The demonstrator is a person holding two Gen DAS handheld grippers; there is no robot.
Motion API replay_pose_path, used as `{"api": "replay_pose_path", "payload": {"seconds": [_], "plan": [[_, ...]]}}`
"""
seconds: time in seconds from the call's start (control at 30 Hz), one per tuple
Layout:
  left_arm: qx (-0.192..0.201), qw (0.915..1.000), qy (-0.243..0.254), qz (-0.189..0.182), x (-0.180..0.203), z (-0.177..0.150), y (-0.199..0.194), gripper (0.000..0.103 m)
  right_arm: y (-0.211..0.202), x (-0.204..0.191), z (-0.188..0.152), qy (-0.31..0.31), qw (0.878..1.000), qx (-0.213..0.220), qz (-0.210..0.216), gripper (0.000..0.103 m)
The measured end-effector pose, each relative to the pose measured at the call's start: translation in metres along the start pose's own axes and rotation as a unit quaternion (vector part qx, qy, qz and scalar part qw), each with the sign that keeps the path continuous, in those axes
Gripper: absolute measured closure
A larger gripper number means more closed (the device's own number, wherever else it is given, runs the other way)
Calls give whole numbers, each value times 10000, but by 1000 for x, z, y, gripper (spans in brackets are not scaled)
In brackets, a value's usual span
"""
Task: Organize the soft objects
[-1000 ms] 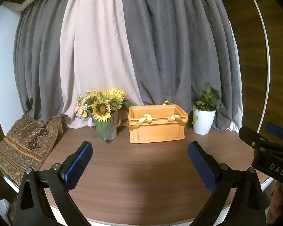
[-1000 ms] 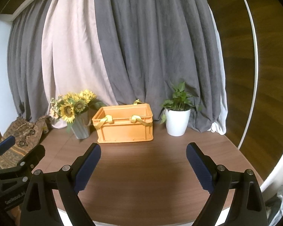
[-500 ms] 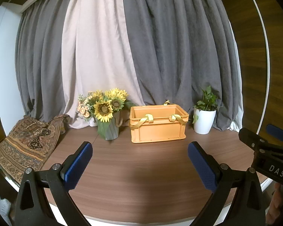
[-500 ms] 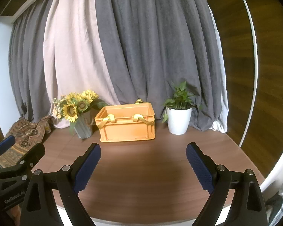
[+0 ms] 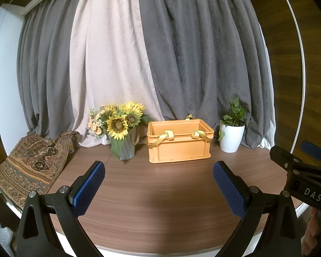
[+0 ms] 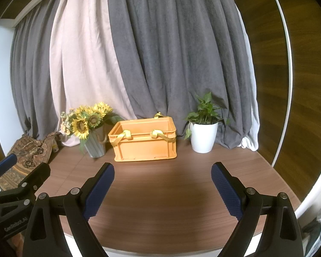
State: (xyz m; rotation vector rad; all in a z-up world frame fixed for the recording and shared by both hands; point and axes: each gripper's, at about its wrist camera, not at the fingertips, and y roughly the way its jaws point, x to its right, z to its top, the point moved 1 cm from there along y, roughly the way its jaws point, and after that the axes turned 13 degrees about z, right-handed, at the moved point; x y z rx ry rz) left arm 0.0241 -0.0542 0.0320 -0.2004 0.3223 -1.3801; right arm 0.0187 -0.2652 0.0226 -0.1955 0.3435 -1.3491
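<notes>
Nothing has moved: both claws, left (image 5: pixel 158 185) and right (image 6: pixel 162 186), hang spread and empty at the frame's bottom. Mid-frame on the surface (image 5: pixel 160 192) sits the crate (image 5: pixel 179 147), ribbons (image 5: pixel 160 138) draped over its rim.

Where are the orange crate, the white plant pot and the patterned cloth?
orange crate (image 5: pixel 178 151): left wrist view, front wall.
white plant pot (image 6: pixel 204 138): right wrist view, front of the pot.
patterned cloth (image 5: pixel 35 160): left wrist view, middle of the drape.
</notes>
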Motion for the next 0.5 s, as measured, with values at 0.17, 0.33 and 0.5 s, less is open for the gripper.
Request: {"api": "replay_pose_path", "payload": {"seconds": [0.17, 0.33, 0.5], "plan": [[3, 10000, 13, -19, -1, 1, 0, 0, 0, -2, 0, 6, 10000, 8, -20, 10], [13, 10000, 32, -36, 1, 3, 0, 0, 0, -3, 0, 33, 10000, 13, -39, 10], [22, 10000, 47, -47, 3, 5, 2, 0, 0, -1, 2, 61, 10000, 14, -76, 10]]}}
